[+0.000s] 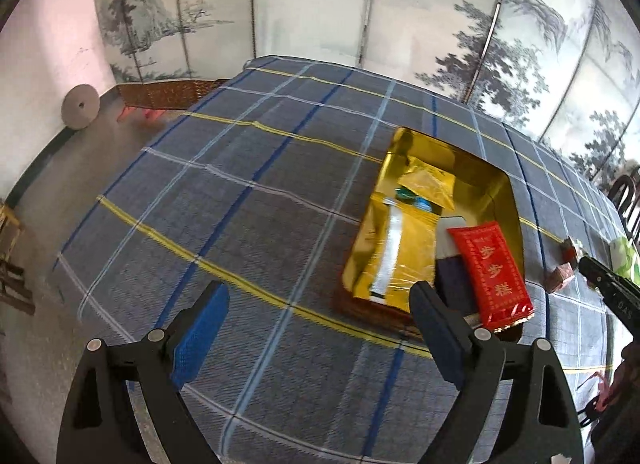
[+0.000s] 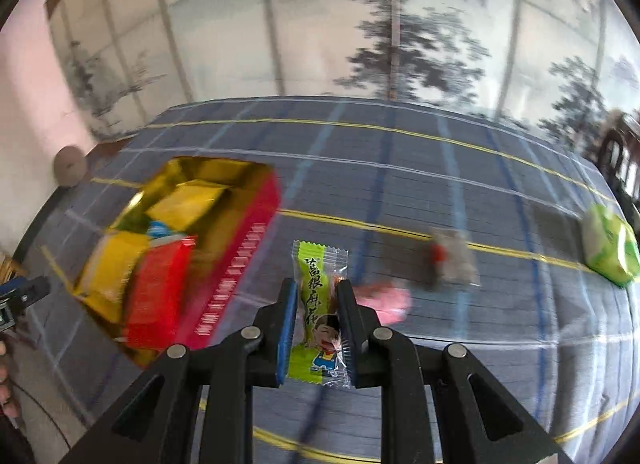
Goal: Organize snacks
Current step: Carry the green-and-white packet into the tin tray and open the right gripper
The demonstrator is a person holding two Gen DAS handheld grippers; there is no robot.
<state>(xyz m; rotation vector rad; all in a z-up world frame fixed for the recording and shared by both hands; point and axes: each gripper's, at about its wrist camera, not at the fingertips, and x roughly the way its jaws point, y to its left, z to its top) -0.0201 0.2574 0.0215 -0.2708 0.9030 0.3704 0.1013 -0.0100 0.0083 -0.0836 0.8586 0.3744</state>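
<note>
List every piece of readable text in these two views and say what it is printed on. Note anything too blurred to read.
"步步糕": gold characters on the red snack packet in the gold-lined box.
"麻花", the last two of four characters, the upper ones unclear: on the green snack packet between the right gripper's fingers.
White print along the box's red side: too blurred.

The left gripper (image 1: 320,328) pointed steeply downward with its jaws spread wide and nothing between them. The right gripper (image 2: 316,316) angled downward, its jaws clamped together.
</note>
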